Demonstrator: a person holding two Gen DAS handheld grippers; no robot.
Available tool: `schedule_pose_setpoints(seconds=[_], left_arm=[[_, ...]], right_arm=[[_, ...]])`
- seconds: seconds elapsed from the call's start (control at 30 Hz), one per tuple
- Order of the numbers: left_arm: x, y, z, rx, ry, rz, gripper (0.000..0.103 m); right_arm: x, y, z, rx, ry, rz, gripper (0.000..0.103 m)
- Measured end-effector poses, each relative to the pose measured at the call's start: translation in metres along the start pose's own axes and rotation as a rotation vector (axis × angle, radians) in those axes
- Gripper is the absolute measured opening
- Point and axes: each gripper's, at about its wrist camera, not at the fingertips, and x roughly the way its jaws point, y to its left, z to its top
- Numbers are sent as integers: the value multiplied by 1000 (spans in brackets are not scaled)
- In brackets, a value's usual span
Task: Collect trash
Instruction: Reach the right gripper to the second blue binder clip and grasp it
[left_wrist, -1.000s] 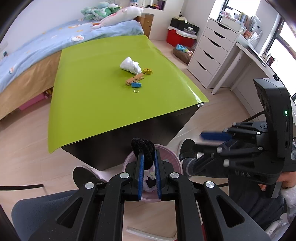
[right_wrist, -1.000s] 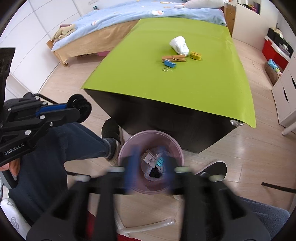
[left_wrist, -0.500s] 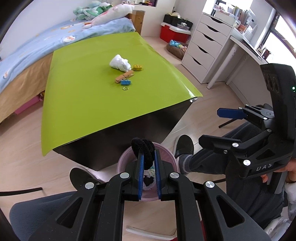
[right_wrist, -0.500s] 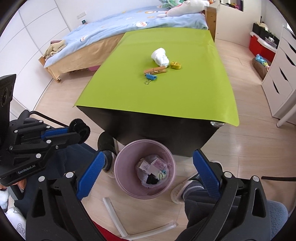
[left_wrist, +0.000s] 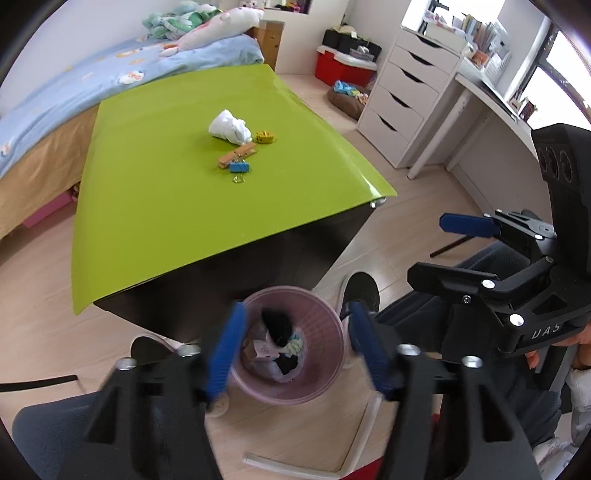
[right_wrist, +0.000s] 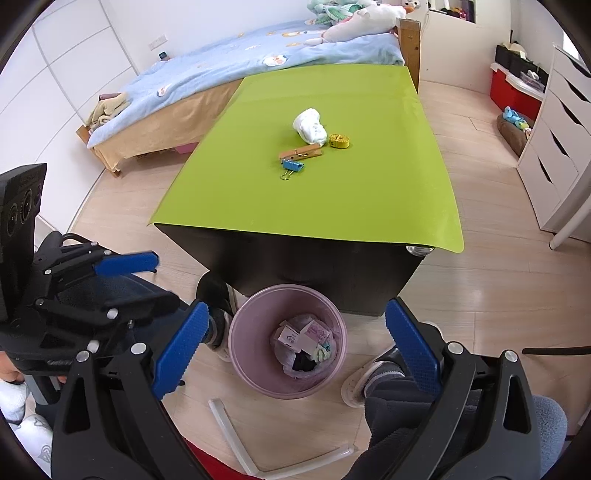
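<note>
Blue pads, both tools. Left gripper (left_wrist: 295, 343) hangs over the bin (left_wrist: 334, 325) with its jaws spread wide, nothing between them; pads motion-blurred. Right gripper (right_wrist: 295, 343) likewise wide and empty, also above the bin.

Bin: pink plastic, on the floor against the near end of the table (right_wrist: 258, 199). Inside it a liner with small cartons, something black, a pale green scrap. A black lump (left_wrist: 277, 325) shows in the bin's mouth in the left view; whether it is at rest I cannot tell.

Trash left, judged: white wad (right_wrist: 310, 125) near the middle of the table, well apart from the bin. Looks like crumpled tissue or thin cloth.
- Handling (judgement): very light, soft, will crush under the pads; not fragile, not slippery. Little closing force needed.
- Hold: across the bulk of the wad, at its widest fold, jaws coming from above. Loose tails may trail.

Beside the wad, on its bin side: yellow tape (right_wrist: 340, 141), wooden peg (right_wrist: 301, 152), blue clip (right_wrist: 293, 166). Peg and clip are touching or nearly so. All stiff and small; likely not trash. Risk: pads catching the tape, which lies just beside the wad.
</note>
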Motion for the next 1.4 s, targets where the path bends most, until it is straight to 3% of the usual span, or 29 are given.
schedule_pose_setpoints(seconds=[0.03, 0.07, 0.17, 0.73, 1.0, 1.4], left_arm=[[0, 1, 0, -2, -4, 11, 80], [-2, 1, 0, -6, -14, 16, 86], [-2, 4, 0, -13, -11, 25, 90], [-17, 28, 10, -57, -60, 73, 95], [-22, 40, 20, -82, -84, 74, 95], [-22, 58, 34, -123, -98, 70, 95]], right_arm=[[-1, 0, 0, 0, -3, -2, 95], [-1, 0, 0, 1, -6, -4, 95], [-2, -1, 0, 8, -11, -5, 97], [0, 0, 16, 15, -22, 10, 98], [15, 2, 52, -13, -27, 10, 98], [74, 20, 119, -129, 29, 2, 98]])
